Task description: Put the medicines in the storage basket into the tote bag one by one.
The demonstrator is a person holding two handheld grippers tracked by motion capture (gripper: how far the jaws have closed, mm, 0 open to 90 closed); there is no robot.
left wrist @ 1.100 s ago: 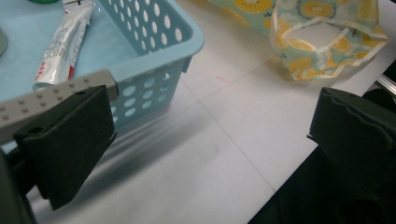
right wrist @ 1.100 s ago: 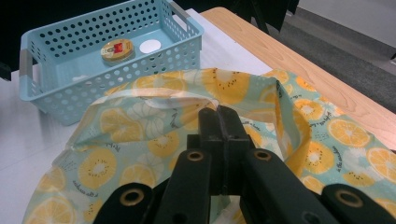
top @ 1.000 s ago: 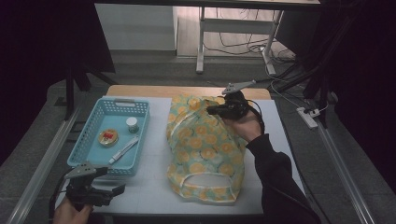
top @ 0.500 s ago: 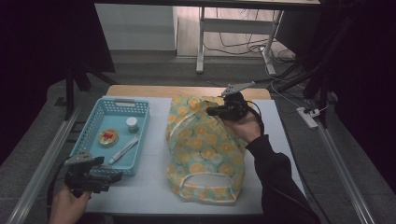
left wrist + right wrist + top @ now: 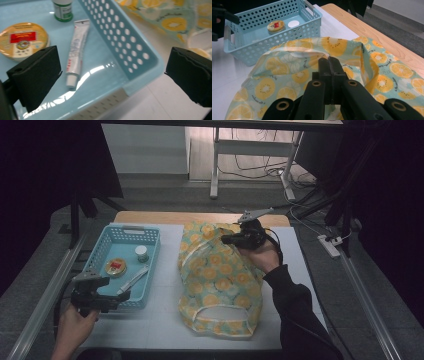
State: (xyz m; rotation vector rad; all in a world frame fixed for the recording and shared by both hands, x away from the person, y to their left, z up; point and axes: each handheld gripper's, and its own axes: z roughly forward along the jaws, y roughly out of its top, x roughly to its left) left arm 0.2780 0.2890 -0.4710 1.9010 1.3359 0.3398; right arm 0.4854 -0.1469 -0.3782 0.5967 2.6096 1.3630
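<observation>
Bag [image 5: 220, 280] of lemon-printed cloth lay flat in the middle of the worktop [image 5: 165, 325], its handle loop nearest the person and its mouth at the far end. At the near left corner, the left gripper [image 5: 112, 301] hovered at the near end of a blue basket [image 5: 102, 251], its jaws spread wide with nothing between them; in the left gripper view they straddled the basket's near corner [image 5: 140, 75], one over the inside and one over the worktop outside. Inside the basket, a white tube [image 5: 76, 52] lay nearest, a round flat tin [image 5: 22, 40] with a red label beside it, and a small green-labelled bottle [image 5: 62, 11] stood beyond them. Farther off, on the right, the right gripper [image 5: 227, 239] sat at the far edge of the bag, its jaws pressed together on a fold of the cloth at the rim, as the right gripper view showed [image 5: 331, 65]. The cloth [image 5: 297, 75] was gathered and raised there. Beyond the bag ran the wooden edge of the worktop, and past it the floor.
</observation>
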